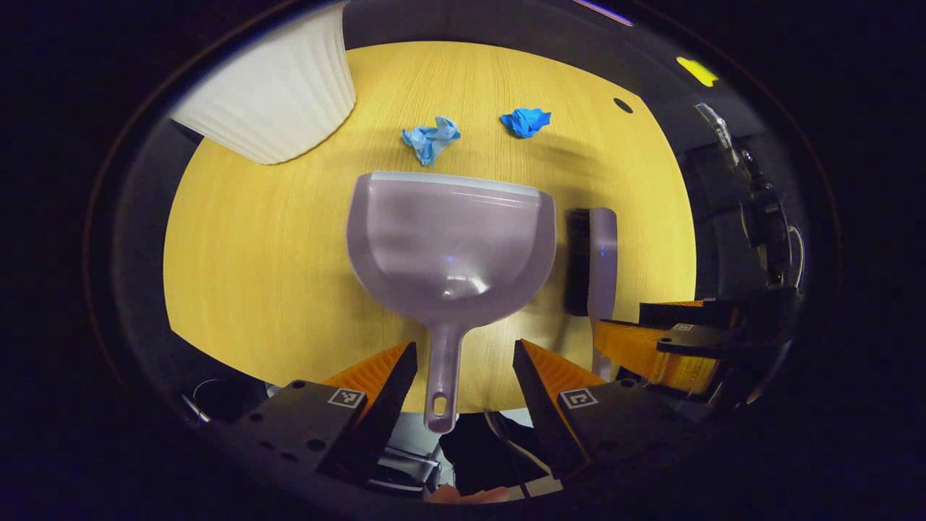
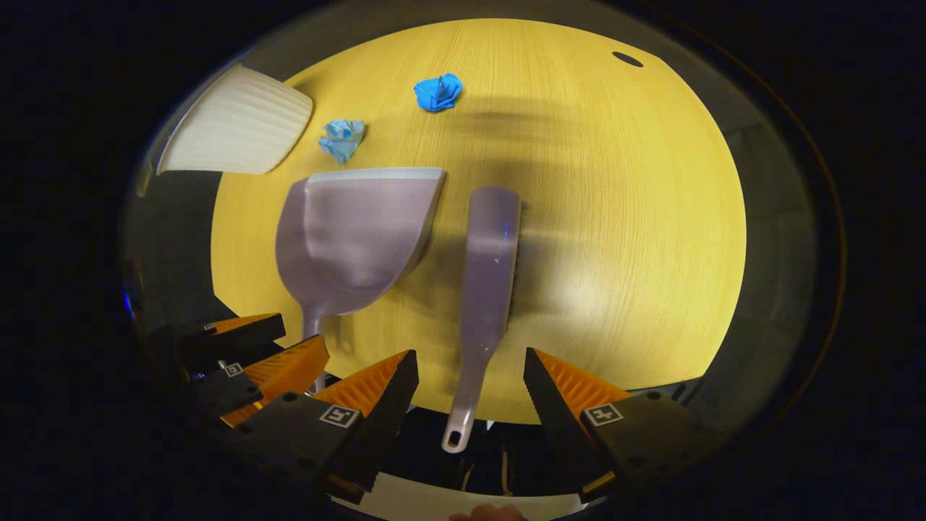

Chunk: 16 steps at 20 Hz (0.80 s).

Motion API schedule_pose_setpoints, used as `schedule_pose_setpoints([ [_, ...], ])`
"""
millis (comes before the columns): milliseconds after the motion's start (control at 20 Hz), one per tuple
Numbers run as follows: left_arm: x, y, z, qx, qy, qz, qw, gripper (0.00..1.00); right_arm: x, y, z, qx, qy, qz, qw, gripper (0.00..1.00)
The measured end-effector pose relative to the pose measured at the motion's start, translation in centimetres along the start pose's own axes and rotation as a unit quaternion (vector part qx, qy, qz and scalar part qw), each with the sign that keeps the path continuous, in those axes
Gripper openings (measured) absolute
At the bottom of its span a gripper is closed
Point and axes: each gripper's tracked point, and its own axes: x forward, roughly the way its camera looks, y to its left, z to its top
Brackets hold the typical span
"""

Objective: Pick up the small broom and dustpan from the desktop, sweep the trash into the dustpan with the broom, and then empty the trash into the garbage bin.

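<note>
A lilac dustpan (image 1: pixel 450 242) lies flat on the round wooden table (image 1: pixel 246 246), its handle pointing toward me. My left gripper (image 1: pixel 465 352) is open, its fingers either side of that handle without touching it. Right of the pan lies the small lilac broom (image 1: pixel 593 260) with dark bristles. In the right gripper view the broom (image 2: pixel 488 278) lies lengthwise, and my right gripper (image 2: pixel 470 362) stands open astride its handle. The dustpan (image 2: pixel 354 235) sits to its left. Two crumpled blue paper balls (image 1: pixel 431 137) (image 1: pixel 526 121) lie beyond the pan's lip, seen again as paper balls (image 2: pixel 343 139) (image 2: pixel 438 92).
A white ribbed bin (image 1: pixel 271 90) stands at the table's far left, also visible as the bin (image 2: pixel 235 130). A small dark hole (image 1: pixel 623 106) marks the table's far right. The other gripper (image 1: pixel 680 340) shows at the right, and the left one (image 2: pixel 246 354) at lower left.
</note>
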Motion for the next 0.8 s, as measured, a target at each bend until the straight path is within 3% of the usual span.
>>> schedule_pose_setpoints([
  [350, 3.1, 0.6, 0.5, -0.016, 0.041, 0.009, 0.999, 0.81, 3.8, -0.6, -1.3, 0.026, 0.04, -0.033, 0.998, 0.96],
  [400, 3.3, 0.5, 0.6, -0.018, 0.045, 0.004, 0.999, 0.8, 4.1, -0.5, -1.6, 0.027, 0.045, -0.037, 0.998, 0.89],
  [450, 3.5, 0.5, 0.6, -0.019, 0.049, 0.001, 0.999, 0.8, 4.4, -0.5, -1.9, 0.026, 0.048, -0.04, 0.998, 0.96],
  [500, 3.7, 0.6, 0.9, -0.017, 0.049, 0.001, 0.999, 0.8, 4.6, -0.3, -2.0, 0.024, 0.049, -0.039, 0.998, 0.96],
  [600, 3.8, 0.6, 1.2, -0.011, 0.051, 0.0, 0.999, 0.8, 4.6, -0.1, -1.8, 0.026, 0.044, -0.039, 0.998, 0.77],
  [650, 3.9, 0.7, 1.5, -0.005, 0.046, 0.003, 0.999, 0.8, 4.6, 0.2, -1.6, 0.029, 0.042, -0.034, 0.998, 0.72],
  [700, 4.1, 0.8, 1.7, 0.002, 0.041, 0.007, 0.999, 0.8, 4.6, 0.2, -1.7, 0.028, 0.041, -0.036, 0.998, 0.75],
  [750, 4.3, 1.0, 1.8, 0.013, 0.04, 0.015, 0.999, 0.76, 4.7, 0.0, -1.7, 0.024, 0.041, -0.039, 0.998, 0.65],
  [800, 4.4, 1.3, 1.9, 0.025, 0.038, 0.024, 0.999, 0.72, 4.5, -0.2, -1.8, 0.021, 0.041, -0.042, 0.998, 0.65],
])
